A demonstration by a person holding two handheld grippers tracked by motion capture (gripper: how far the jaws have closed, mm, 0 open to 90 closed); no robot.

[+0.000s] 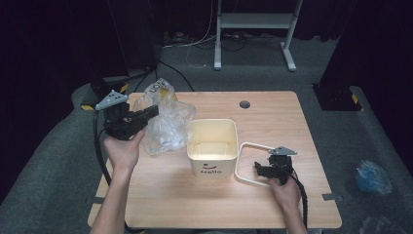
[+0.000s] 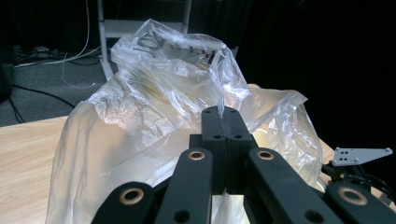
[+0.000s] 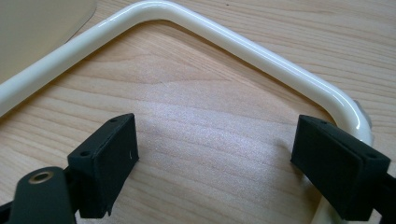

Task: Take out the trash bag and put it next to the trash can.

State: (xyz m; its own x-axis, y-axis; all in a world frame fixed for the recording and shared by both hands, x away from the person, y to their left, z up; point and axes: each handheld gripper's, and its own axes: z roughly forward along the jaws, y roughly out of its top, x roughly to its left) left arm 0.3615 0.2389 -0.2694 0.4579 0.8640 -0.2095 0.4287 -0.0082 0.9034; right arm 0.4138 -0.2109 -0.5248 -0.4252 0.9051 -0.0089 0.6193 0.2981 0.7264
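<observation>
Dark grey carpet runs round a wooden table (image 1: 160, 195), with a white frame and loose cables on the floor beyond its far edge. Near the middle of the table stands a cream bin (image 1: 213, 146), open at the top, with "Hello" printed on its near wall. Its cream handle (image 1: 243, 163) lies flat on the wood toward the right edge.

Toward the far left corner a clear plastic bag (image 1: 165, 124) sits crumpled, just beside the bin's left wall. The left gripper (image 1: 152, 111) is held above the left edge, pointing at the bag. In the left gripper view its jaws are pressed together, pinching a fold of the bag (image 2: 154, 98), which billows up ahead of them.

The right gripper (image 1: 259, 169) rests low near the right edge, inside the loop of the handle. In the right gripper view its jaws stand spread wide over bare wood, and the handle (image 3: 224, 39) curves across ahead of them. The right-hand jaw in that view lies against the handle's bend; the other is well clear of it.

A blue bag (image 1: 372, 176) lies on the carpet, right of the table.
</observation>
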